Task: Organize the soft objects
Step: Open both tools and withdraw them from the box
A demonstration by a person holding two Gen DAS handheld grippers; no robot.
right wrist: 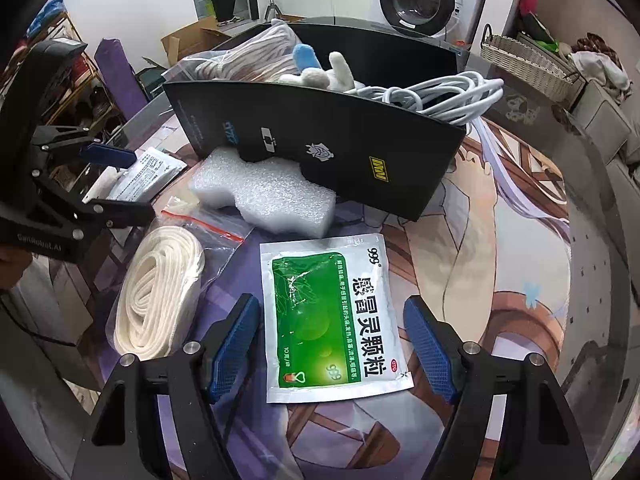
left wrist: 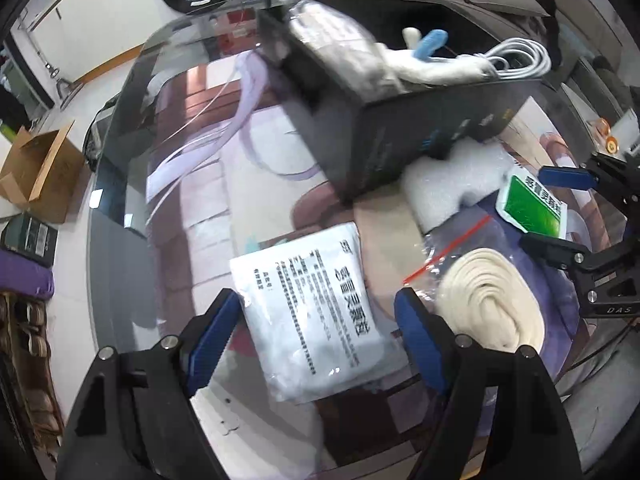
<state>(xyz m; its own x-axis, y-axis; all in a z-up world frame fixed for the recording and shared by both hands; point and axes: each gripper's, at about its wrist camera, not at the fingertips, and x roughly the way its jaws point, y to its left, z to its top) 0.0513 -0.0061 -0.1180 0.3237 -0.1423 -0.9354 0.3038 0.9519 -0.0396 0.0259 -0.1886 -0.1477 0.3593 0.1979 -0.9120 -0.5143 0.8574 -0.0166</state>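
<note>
A glossy green-and-white medicine sachet (right wrist: 329,322) is seen flat on the printed surface (right wrist: 500,280), framed by the spread right claw (right wrist: 330,350), untouched. A crinkly white printed packet (left wrist: 312,316) is framed by the left claw (left wrist: 318,340), also spread. Coiled cream rope (right wrist: 158,292) sits bagged beside bubbly white foam (right wrist: 260,196). The black box (right wrist: 320,148) is filled with a plush toy (right wrist: 320,72) and white cable (right wrist: 440,94).

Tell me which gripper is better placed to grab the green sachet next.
Right, I'd say. The right gripper is open with the green sachet lying flat directly between its fingers. The left gripper is open over the white packet, with the rope coil between it and the sachet.
</note>
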